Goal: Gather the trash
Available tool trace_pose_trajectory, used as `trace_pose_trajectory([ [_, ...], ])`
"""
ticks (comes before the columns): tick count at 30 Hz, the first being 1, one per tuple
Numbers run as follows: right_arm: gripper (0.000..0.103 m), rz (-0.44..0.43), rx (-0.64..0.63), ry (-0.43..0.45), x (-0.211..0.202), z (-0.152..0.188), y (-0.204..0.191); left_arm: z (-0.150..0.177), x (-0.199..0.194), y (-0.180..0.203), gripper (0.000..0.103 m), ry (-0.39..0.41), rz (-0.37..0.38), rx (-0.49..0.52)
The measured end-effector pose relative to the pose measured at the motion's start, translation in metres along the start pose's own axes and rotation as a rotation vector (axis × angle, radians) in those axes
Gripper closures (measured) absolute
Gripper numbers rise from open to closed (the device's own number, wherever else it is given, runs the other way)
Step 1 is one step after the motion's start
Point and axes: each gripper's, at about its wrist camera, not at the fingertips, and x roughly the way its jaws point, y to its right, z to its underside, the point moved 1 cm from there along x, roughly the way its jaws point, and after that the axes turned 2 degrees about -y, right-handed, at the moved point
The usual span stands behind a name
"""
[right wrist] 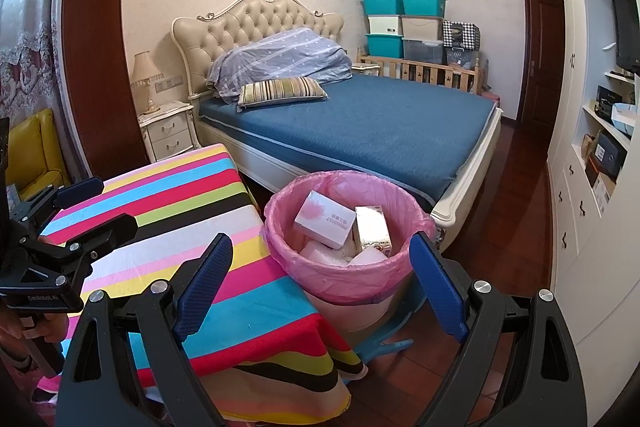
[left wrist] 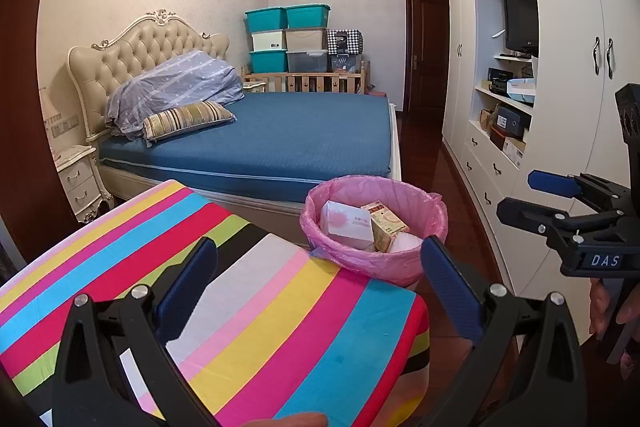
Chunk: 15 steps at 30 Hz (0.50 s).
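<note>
Left wrist view: left gripper (left wrist: 316, 283), fingers wide apart and empty, poised over striped tablecloth (left wrist: 256, 311); right gripper (left wrist: 532, 195) alongside, likewise spread, gripping nothing. Right wrist view: pink-lined trash bin (right wrist: 320, 279) just beside the table's far corner, probably set there for short drops; white box (right wrist: 325, 219) and gold carton (right wrist: 373, 227) already inside, atop pale crumpled items hard to identify. No loose trash visible on the cloth; near table edge hidden behind gripper bodies.
</note>
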Motion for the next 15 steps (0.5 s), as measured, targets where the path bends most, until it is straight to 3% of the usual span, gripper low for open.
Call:
trace_pose_trajectory([
  [15,0.018,0.0,-0.001,-0.003,0.0008,0.0026,-0.0005,0.0012,-0.002,0.0024,0.005,0.013,-0.001,0.011],
])
